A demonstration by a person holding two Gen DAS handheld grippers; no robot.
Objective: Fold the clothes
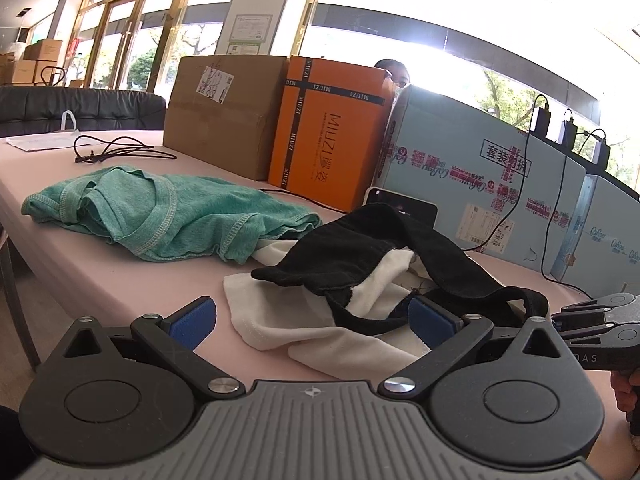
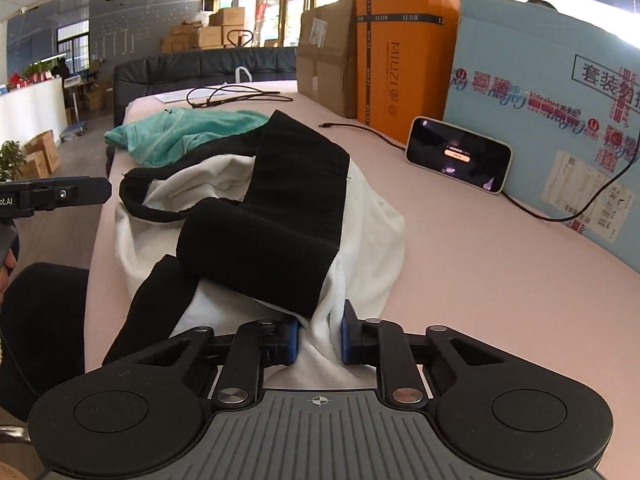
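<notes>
- The black-and-white garment lies crumpled on the pink bench, near its front edge.
- The right claw is clenched on a white fold of that garment, cloth bunched between its blue pads.
- The left claw stands released, jaws wide, the garment's near edge lying between them without being pinched.
- At ten o'clock from the garment, a green shirt lies rumpled, touching it.
- At two o'clock a phone leans on a light-blue box; orange box and brown box stand at twelve.
</notes>
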